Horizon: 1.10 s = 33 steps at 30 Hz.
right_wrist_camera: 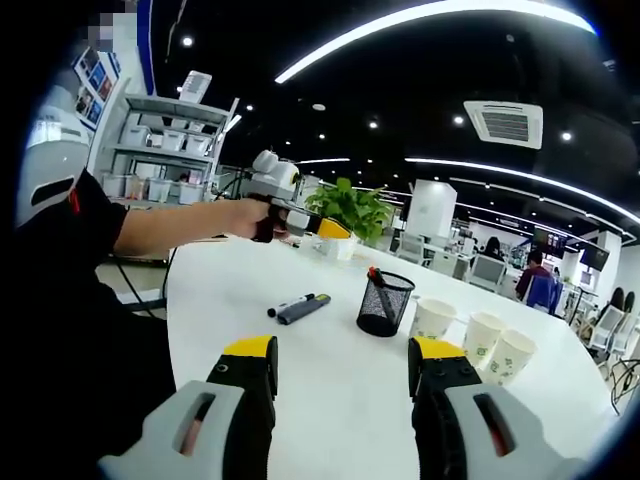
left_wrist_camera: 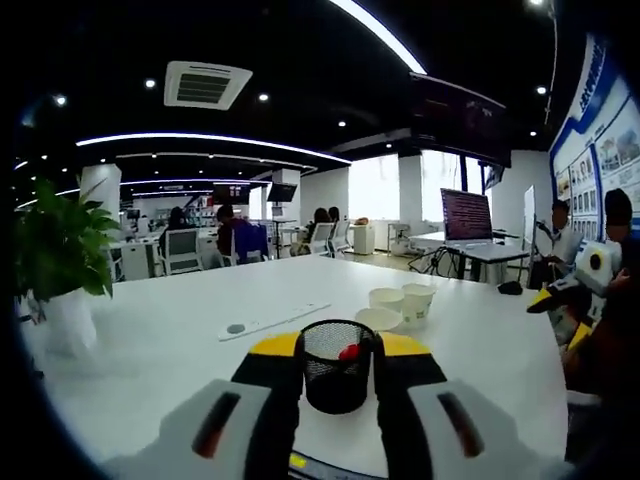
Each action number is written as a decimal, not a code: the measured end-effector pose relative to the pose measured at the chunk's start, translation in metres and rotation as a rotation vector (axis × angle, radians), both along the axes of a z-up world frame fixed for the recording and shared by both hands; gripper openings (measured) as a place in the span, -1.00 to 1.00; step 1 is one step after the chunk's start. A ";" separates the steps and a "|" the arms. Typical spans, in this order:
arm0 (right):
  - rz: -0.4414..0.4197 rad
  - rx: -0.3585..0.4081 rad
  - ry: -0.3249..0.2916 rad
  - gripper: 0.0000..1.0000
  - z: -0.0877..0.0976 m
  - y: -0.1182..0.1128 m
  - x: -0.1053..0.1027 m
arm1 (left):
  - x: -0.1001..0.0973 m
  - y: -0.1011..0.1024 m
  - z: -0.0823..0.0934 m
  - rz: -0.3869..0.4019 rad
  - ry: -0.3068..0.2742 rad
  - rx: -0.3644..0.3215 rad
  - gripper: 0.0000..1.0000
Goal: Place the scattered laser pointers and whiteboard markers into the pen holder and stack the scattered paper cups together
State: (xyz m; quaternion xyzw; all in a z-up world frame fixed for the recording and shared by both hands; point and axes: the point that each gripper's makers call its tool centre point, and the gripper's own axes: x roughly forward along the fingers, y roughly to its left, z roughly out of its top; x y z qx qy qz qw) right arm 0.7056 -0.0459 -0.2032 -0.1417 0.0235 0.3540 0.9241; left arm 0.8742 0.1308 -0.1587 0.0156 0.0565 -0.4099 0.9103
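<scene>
With both my left claw (left_wrist_camera: 338, 372) and right claw (right_wrist_camera: 343, 362) spread and empty, I judge the light, slippery whiteboard marker (right_wrist_camera: 301, 307) lying beside the mesh pen holder (right_wrist_camera: 384, 304) best pinched mid-barrel.

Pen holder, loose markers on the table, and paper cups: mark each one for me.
pen holder (right_wrist_camera: 384, 304), right gripper view, mesh wall.
markers (right_wrist_camera: 299, 307), right gripper view, mid-barrel.
paper cups (right_wrist_camera: 481, 340), right gripper view, middle cup's side.
</scene>
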 end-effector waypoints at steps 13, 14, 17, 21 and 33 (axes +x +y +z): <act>0.001 0.003 -0.004 0.11 0.000 0.000 0.000 | -0.013 0.023 0.014 0.007 0.012 -0.042 -0.50; 0.004 0.008 -0.011 0.12 0.001 0.000 -0.001 | -0.015 0.023 0.014 0.004 0.015 -0.043 -0.50; 0.003 0.011 -0.013 0.11 0.003 0.001 -0.002 | -0.017 0.026 0.015 0.008 0.003 -0.038 -0.50; -0.012 0.031 -0.011 0.11 0.005 -0.003 0.000 | -0.024 0.036 0.005 0.028 0.023 0.041 -0.50; -0.012 0.014 -0.008 0.10 0.001 -0.001 0.000 | -0.045 0.057 0.008 0.066 0.020 0.048 -0.40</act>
